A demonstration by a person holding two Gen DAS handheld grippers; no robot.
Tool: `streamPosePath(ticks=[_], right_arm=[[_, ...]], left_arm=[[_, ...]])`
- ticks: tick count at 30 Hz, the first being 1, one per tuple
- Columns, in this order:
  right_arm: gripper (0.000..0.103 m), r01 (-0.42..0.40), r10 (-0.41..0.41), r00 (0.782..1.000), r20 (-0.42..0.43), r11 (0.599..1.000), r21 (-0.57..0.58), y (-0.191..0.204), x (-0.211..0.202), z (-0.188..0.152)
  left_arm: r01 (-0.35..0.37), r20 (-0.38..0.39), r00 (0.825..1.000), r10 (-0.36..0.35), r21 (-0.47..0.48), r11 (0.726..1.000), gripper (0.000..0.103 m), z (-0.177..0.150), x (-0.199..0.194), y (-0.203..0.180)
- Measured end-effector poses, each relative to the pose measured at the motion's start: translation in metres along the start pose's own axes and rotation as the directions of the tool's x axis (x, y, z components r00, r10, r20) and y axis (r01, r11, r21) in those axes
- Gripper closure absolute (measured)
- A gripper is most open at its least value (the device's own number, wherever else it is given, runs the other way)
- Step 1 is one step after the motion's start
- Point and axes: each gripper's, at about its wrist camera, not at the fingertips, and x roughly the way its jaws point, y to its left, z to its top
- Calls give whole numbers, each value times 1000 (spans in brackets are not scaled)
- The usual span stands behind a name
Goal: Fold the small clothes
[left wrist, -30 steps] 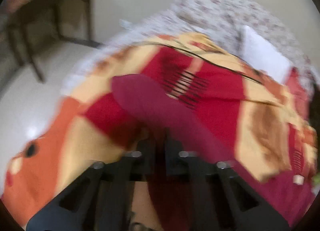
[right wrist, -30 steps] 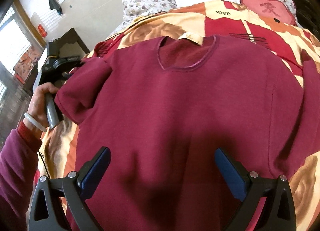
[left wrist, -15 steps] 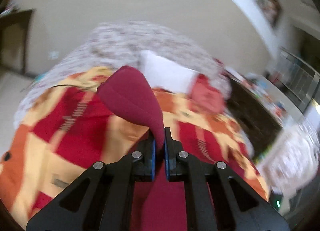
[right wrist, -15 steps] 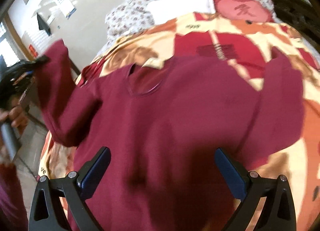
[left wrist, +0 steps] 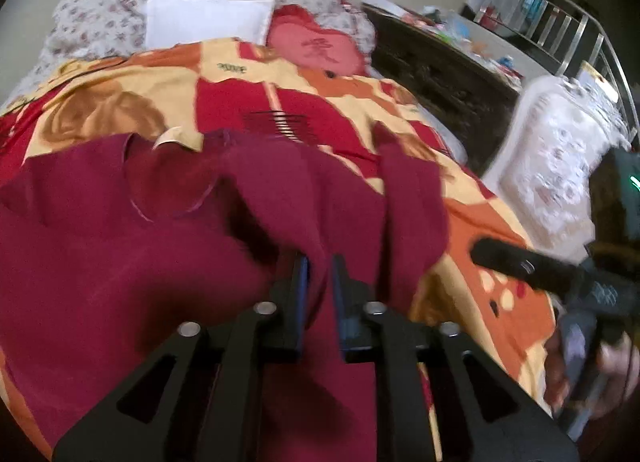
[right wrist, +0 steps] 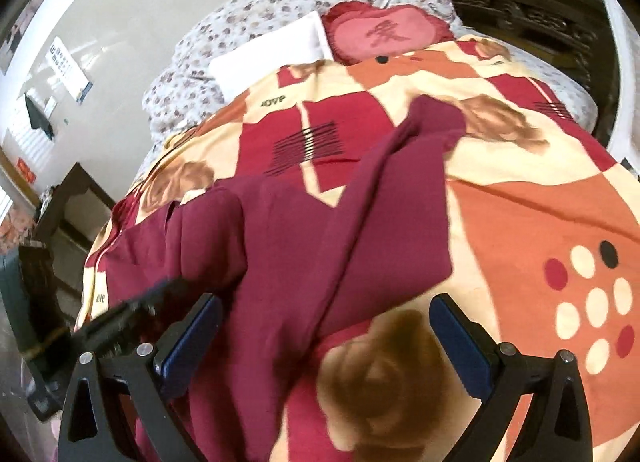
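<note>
Now the left tongs (left wrist: 320, 274) are opening – a sleeve (left wrist: 288, 189) of the maroon sweater (left wrist: 100, 254) runs between their narrowly parted pads, drawn across the sweater's chest. Meanwhile the right tongs (right wrist: 324, 326) gape wide, gripping nothing, above the sweater's edge. Around it spreads a red-and-orange blanket (right wrist: 540, 229) on the bed – beyond lie a white pillow (left wrist: 204, 19) and a red heart cushion (right wrist: 384, 33).

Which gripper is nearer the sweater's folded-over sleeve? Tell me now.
Left. The left gripper has the maroon sleeve between its opening jaws, over the sweater. The right gripper is open and empty, hovering above the sweater's other side and the blanket.
</note>
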Motion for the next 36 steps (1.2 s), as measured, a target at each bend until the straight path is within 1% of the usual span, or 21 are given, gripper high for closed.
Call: streamPosePath(ticks=[1, 2, 3, 4, 6, 8, 9, 10, 13, 16, 18, 20, 23, 26, 28, 29, 30, 31, 32, 33, 36], right_arm=[[0, -4, 4, 1000, -3, 1000, -1, 1, 0, 1], [0, -13, 13, 1000, -9, 1000, -7, 4, 1, 2], [0, -22, 22, 1000, -11, 1000, -16, 6, 2, 2], [0, -28, 27, 1000, -11, 999, -24, 9, 5, 3], [0, -42, 42, 999, -9, 998, -51, 20, 6, 3], [0, -54, 54, 999, -2, 995, -83, 31, 8, 3], [0, -55, 55, 998, 3, 994, -97, 36, 9, 2], [0, -55, 56, 998, 4, 992, -110, 40, 11, 3], [0, -60, 60, 998, -4, 987, -150, 51, 24, 9], [0, -119, 115, 993, -30, 963, -242, 72, 42, 15], [0, -176, 164, 984, -65, 920, -349, 93, 57, 16], [3, -236, 210, 972, -108, 857, -458, 116, 71, 12], [8, -286, 222, 958, -179, 755, -590, 146, 96, 6], [10, -329, 213, 944, -253, 682, -654, 163, 124, 2], [37, -358, 188, 929, -318, 667, -654, 166, 146, -3], [64, -380, 182, 917, -354, 666, -642, 165, 155, -6], [72, -375, 178, 919, -351, 670, -641, 164, 158, -9], [75, -362, 185, 927, -325, 667, -651, 163, 156, -11], [85, -345, 191, 936, -295, 659, -668, 163, 150, -12], [89, -328, 192, 943, -271, 655, -681, 164, 144, -12], [94, -254, 182, 967, -178, 657, -710, 167, 127, -4]], left_arm=[[28, 6, 1000, -28, 12, 1000, 63, -1, -8, -4], [57, 15, 998, -57, 22, 998, 52, -2, -19, -4], [81, 27, 996, -82, 28, 996, 29, -3, -32, -4], [94, 37, 995, -95, 32, 995, 21, -5, -41, -3], [92, 58, 994, -94, 41, 995, 21, -9, -61, 5], [50, 71, 996, -53, 44, 998, 21, -14, -77, 22], [2, 73, 997, -5, 41, 999, 21, -17, -81, 31], [-72, 71, 995, 69, 36, 997, 21, -21, -84, 43], [-202, 41, 978, 203, -29, 979, 21, -27, -82, 76], [-246, 38, 967, 251, -105, 964, 21, -32, -77, 103], [-323, -6, 946, 325, -131, 937, 21, -37, -66, 117], [-357, -50, 934, 353, -154, 921, 21, -44, -57, 127], [-375, -82, 927, 366, -169, 912, 21, -57, -49, 139], [-385, -75, 923, 378, -158, 909, 21, -61, -47, 138], [-400, -77, 916, 393, -138, 906, 21, -62, -44, 136], [-410, -77, 912, 403, -125, 904, 21, -62, -43, 136], [-415, -74, 910, 409, -118, 902, 21, -62, -43, 136], [-416, -60, 909, 412, -123, 901, 21, -62, -45, 135], [-412, -46, 911, 410, -134, 901, 21, -61, -48, 137], [-407, -29, 913, 408, -150, 901, 21, -59, -51, 139], [-403, 29, 910, 415, -181, 897, 21, -46, -62, 138]])
